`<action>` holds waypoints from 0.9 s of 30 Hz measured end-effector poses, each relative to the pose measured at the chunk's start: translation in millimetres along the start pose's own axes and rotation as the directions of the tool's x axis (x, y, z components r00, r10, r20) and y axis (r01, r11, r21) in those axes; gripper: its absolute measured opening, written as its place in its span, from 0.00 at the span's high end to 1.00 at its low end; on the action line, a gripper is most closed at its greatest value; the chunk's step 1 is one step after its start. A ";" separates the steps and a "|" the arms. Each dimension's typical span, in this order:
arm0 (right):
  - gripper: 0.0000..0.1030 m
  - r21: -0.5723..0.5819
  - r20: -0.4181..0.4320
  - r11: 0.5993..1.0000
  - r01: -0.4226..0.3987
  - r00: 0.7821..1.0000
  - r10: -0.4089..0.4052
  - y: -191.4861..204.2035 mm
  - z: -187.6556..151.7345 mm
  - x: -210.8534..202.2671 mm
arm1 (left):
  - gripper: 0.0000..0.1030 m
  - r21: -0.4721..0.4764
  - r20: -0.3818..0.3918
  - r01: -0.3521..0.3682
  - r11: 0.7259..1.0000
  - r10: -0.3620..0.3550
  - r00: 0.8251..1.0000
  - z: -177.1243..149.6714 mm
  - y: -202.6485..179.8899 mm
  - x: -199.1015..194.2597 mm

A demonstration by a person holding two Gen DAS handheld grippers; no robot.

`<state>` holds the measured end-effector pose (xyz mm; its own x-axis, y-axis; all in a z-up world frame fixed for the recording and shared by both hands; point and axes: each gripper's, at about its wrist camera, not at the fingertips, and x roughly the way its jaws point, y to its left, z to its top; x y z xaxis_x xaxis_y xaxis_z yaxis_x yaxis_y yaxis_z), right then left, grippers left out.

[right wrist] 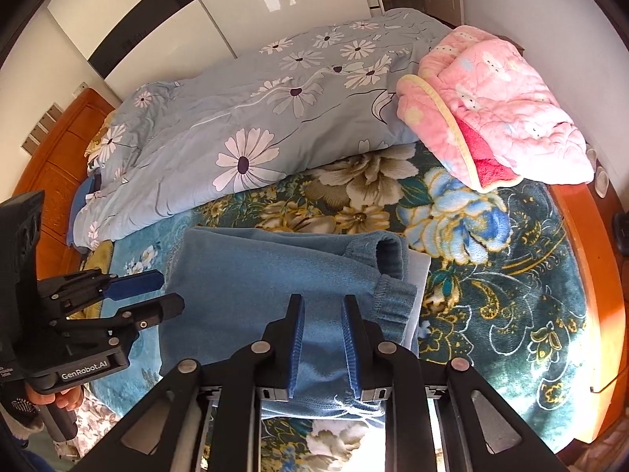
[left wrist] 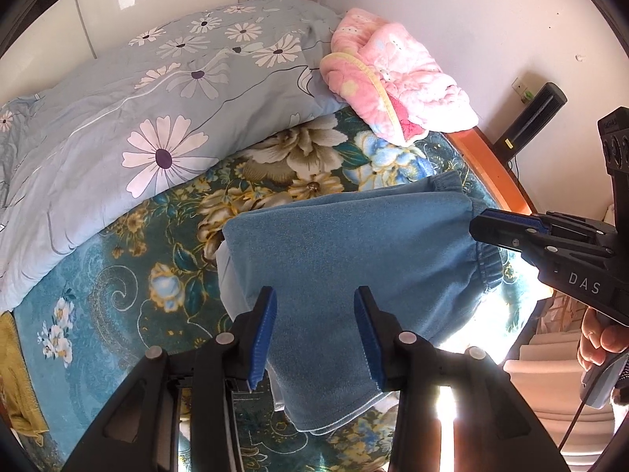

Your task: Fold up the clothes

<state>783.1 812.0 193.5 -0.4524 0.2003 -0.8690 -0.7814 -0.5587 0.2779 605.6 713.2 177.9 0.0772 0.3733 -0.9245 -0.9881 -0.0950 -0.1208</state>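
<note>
Blue fleece trousers (right wrist: pixel 275 275) lie folded on the floral bed cover (right wrist: pixel 491 295), near the bed's front edge, elastic cuffs turned toward the wooden footboard (right wrist: pixel 589 275); your left gripper (left wrist: pixel 314 334) hangs over the fold with its fingers apart, cloth beneath them, no pad pressing; your right gripper (right wrist: pixel 322 342) has its fingers narrowly apart above the fleece, and you cannot tell whether they pinch it; "DAS" reads on the right gripper's side, "GenRobot.AI" on the left's; a daisy-print quilt (left wrist: pixel 137 118) lies along the far edge; a pink padded blanket (right wrist: pixel 491 98) sits at the far corner.
</note>
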 end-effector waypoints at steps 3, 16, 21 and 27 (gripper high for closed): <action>0.77 0.017 0.001 0.999 0.031 1.000 -0.031 10.4 -13.2 -5.9 | 0.53 -0.005 0.015 -0.004 1.000 0.004 1.000 -11.6 -0.9 -8.8; 0.41 0.097 -0.013 0.984 0.149 0.989 -0.148 66.4 -88.2 -31.2 | 0.25 0.088 0.031 0.064 0.994 -0.067 0.997 -78.1 4.0 -37.0; 0.33 0.123 -0.003 0.975 0.185 0.983 -0.186 87.9 -112.7 -42.3 | 0.19 0.096 0.038 0.076 0.992 -0.080 0.996 -99.4 15.4 -48.7; 0.17 0.128 0.031 0.974 0.186 0.981 -0.191 103.9 -133.6 -55.9 | 0.09 0.118 0.031 0.042 0.992 -0.046 0.998 -122.0 18.4 -59.7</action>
<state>784.6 635.3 216.3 -0.3077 0.3281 -0.8931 -0.9002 -0.4044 0.1616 599.0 576.6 186.7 0.1184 0.4057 -0.9063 -0.9928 0.0301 -0.1162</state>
